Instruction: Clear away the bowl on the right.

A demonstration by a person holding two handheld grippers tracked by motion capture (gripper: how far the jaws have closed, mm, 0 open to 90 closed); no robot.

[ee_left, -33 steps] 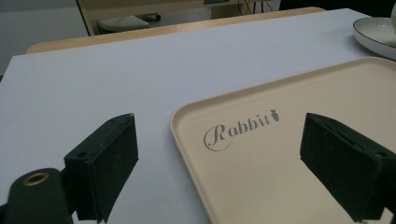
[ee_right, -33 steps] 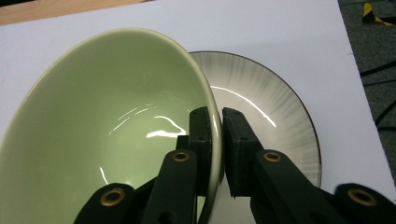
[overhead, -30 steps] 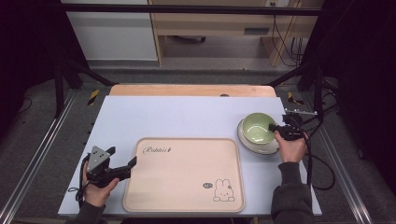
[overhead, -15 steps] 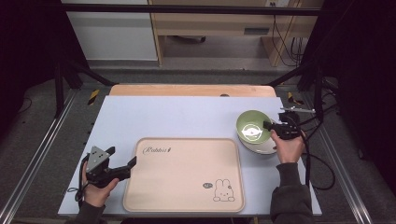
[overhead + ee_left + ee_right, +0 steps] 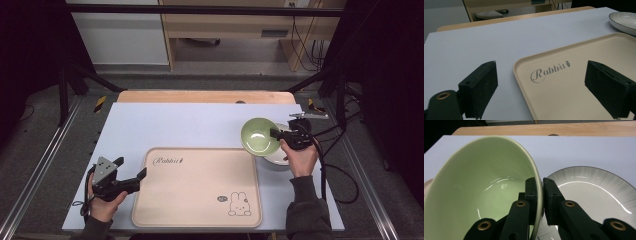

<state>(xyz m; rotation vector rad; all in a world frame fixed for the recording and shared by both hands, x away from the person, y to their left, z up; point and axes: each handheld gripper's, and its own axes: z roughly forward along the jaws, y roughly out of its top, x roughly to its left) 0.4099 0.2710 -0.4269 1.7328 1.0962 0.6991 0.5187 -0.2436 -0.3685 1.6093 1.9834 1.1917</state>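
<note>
Your right gripper (image 5: 539,195) pinches only the green bowl's (image 5: 481,187) rim, tilted above the white plate (image 5: 594,192). A slip drops it onto that plate. Your left gripper (image 5: 549,87) gapes empty at the tray (image 5: 579,75).

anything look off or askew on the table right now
Only the green bowl: the right gripper pinches its rim, holding it tipped beside the white plate. It looks empty; nothing spilled or damaged.

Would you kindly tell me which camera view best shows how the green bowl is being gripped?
The right gripper view: the right tongs pinch the green bowl by its rim, one jaw inside and one outside. The high view shows the bowl small, tilted above the white plate.
</note>
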